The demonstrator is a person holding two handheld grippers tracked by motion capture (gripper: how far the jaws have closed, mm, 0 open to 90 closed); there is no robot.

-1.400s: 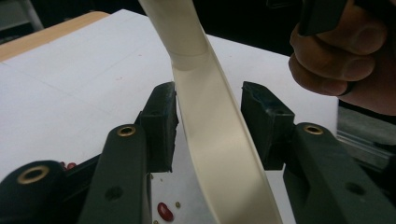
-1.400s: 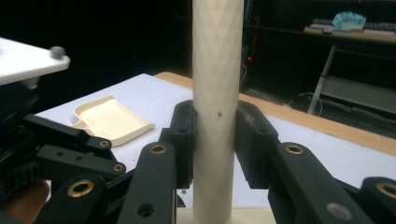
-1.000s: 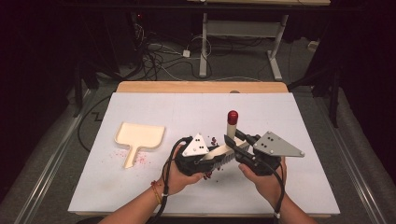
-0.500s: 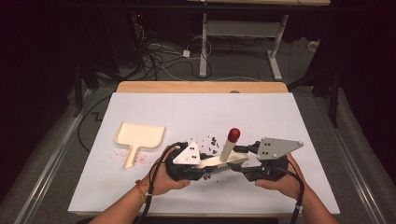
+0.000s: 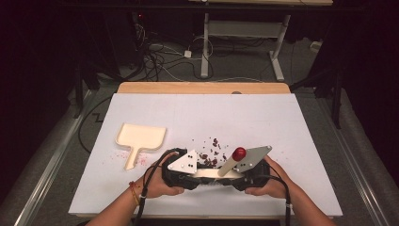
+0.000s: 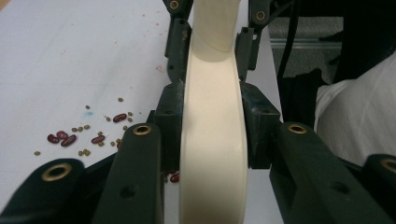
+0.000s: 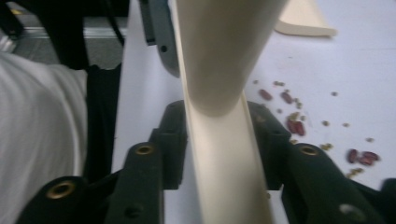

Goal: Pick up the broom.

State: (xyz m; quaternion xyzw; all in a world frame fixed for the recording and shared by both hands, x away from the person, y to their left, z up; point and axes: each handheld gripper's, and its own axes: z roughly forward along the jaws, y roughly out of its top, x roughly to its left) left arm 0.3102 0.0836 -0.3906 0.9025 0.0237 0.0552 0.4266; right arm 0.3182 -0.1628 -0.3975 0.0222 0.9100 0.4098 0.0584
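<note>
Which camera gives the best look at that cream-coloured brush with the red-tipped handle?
The high view: it shows the whole cream-coloured brush with the red-tipped handle, handle slanting up from the head. The left gripper view has just the brush's curved cream back between black jaws. The right gripper view has its handle base and head.

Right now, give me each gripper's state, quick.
Left gripper: closed on the cream brush head.
Right gripper: jaws just closing, shut on the same brush near its handle.
</note>
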